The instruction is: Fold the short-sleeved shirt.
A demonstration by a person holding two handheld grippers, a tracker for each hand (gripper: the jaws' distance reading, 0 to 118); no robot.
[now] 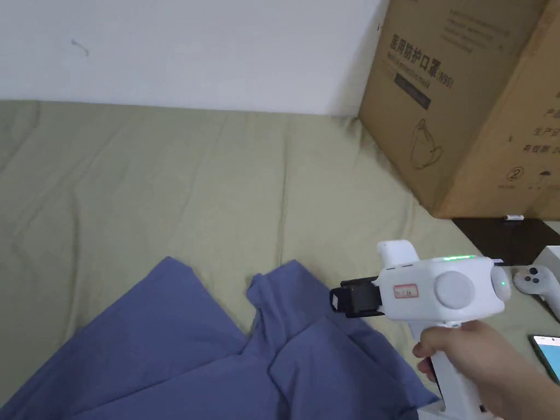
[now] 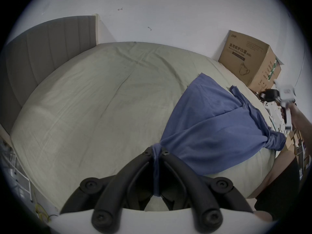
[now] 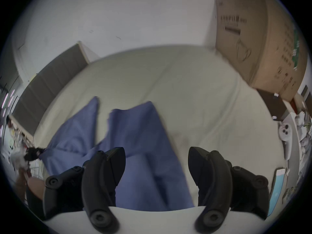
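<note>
Left gripper (image 2: 157, 150) pinches the blue shirt (image 2: 207, 119); right gripper (image 3: 157, 163) gapes wide, empty; shirt rumpled, folding barely begun.

In the left gripper view, the left tool (image 2: 157, 151) has both jaws pinched together on a bunched corner of the blue shirt (image 2: 212, 128), which stretches away toward two o'clock across the pale green bed (image 2: 101, 102). At three o'clock a hand (image 2: 170, 106) holds the right tool (image 2: 262, 95) just past the shirt's far edge. A cardboard box (image 2: 249, 63) stands at one o'clock against the white wall (image 2: 168, 9), and a grey headboard (image 2: 42, 60) rises at ten o'clock.
</note>
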